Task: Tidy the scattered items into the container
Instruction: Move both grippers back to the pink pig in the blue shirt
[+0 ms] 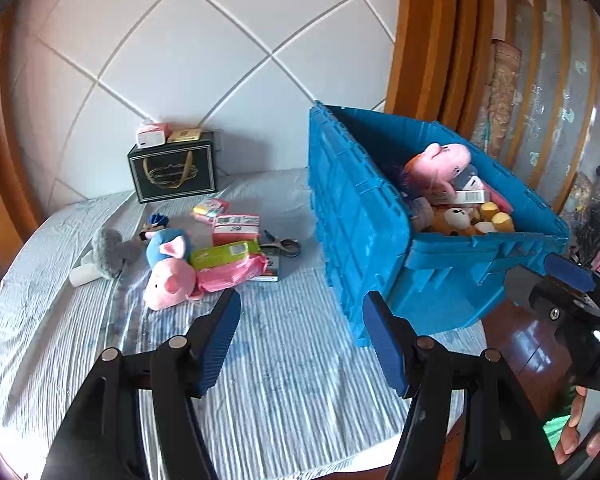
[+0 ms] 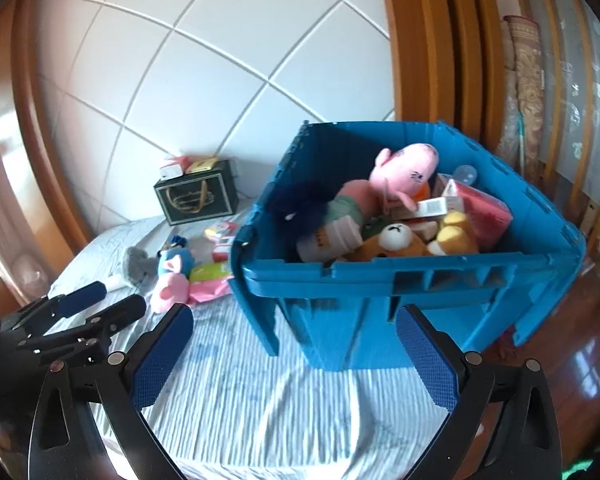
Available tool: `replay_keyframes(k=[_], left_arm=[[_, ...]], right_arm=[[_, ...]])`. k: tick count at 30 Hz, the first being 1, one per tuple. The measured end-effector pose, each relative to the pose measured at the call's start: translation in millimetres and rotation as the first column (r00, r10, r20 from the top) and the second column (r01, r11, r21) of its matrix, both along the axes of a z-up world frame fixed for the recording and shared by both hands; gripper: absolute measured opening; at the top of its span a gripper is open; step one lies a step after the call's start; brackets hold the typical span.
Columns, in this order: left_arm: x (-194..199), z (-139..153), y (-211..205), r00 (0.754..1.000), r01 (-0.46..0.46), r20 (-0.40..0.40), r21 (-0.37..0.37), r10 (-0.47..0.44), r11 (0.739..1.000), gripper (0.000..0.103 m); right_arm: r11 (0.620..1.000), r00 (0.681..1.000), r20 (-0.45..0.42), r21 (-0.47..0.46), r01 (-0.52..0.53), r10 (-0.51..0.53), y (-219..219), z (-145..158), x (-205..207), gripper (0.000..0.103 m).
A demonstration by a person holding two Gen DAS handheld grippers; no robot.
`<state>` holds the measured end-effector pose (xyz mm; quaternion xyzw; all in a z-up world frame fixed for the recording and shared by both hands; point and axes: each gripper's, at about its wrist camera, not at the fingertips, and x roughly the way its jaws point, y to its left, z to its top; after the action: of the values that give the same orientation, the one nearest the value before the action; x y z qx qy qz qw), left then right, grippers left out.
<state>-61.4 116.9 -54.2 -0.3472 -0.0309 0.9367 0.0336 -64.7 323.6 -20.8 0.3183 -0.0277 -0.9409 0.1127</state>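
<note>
A bin (image 1: 364,216) is sitting on the right side of a bed (image 1: 284,384), up against its far end. Soft toys (image 2: 396,240) and boxes (image 2: 432,206) are lying piled inside it. Left of the bin, a pig toy (image 1: 168,276), packets (image 1: 228,256) and scissors (image 1: 284,246) are lying scattered on the sheet. Behind them, a gift bag (image 1: 172,172) is standing against the wall, with two small boxes (image 1: 168,135) resting on top.

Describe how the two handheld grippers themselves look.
Both the left gripper and right gripper have black, angular linkage frames with silver round pivot pins. Their fingers are flat pads covered in ribbed or dimpled blue rubber. White lettering marks the right gripper's body.
</note>
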Motion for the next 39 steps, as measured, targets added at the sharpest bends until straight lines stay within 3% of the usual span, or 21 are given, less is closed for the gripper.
replay_keyframes(k=[7, 13, 19, 23, 28, 33, 35, 37, 39], left_arm=[[3.4, -9.3, -66.9, 0.997, -0.078, 0.012, 0.021, 0.078, 0.997, 0.063], [-15.2, -23.5, -159.9, 0.993, -0.116, 0.035, -0.002, 0.116, 0.993, 0.063], [-49.9, -56.3, -241.3, 0.984, -0.156, 0.073, -0.069, 0.161, 0.985, 0.063], [-74.9, -87.2, -275.9, 0.978, -0.174, 0.116, -0.014, 0.175, 0.985, 0.063], [-102.1, -129.6, -298.5, 0.956, -0.236, 0.172, -0.036, 0.238, 0.971, 0.063], [-140.1, -174.1, -305.5, 0.946, -0.232, 0.222, -0.044, 0.236, 0.972, 0.063], [-156.9, -192.4, -301.2, 0.942, -0.215, 0.255, -0.041, 0.218, 0.976, 0.063], [-167.4, -206.4, -292.9, 0.944, -0.185, 0.276, -0.01, 0.181, 0.983, 0.063], [-176.0, -221.5, -278.6, 0.945, -0.144, 0.301, 0.032, 0.128, 0.989, 0.063]], right_arm=[[0.994, 0.994, -0.006, -0.003, -0.108, 0.108, -61.9, -3.8, -7.8, 0.103], [0.993, 0.993, -0.003, -0.02, -0.119, 0.119, -132.6, -12.6, -19.9, 0.103], [0.993, 0.994, 0.028, -0.041, -0.109, 0.11, -209.7, -36.6, -50.6, 0.103], [0.993, 0.991, 0.072, -0.05, -0.107, 0.111, -240.2, -63.5, -79.5, 0.103], [0.991, 0.98, 0.153, -0.06, -0.116, 0.124, -265.2, -106.7, -124.8, 0.103], [0.984, 0.954, 0.241, -0.069, -0.164, 0.176, -299.0, -161.0, -176.9, 0.102], [0.982, 0.947, 0.265, -0.082, -0.168, 0.184, -307.2, -179.6, -196.5, 0.095], [0.984, 0.945, 0.275, -0.047, -0.17, 0.177, -313.0, -193.2, -213.3, 0.079], [0.984, 0.941, 0.291, -0.013, -0.177, 0.173, -313.5, -203.6, -228.2, 0.075]])
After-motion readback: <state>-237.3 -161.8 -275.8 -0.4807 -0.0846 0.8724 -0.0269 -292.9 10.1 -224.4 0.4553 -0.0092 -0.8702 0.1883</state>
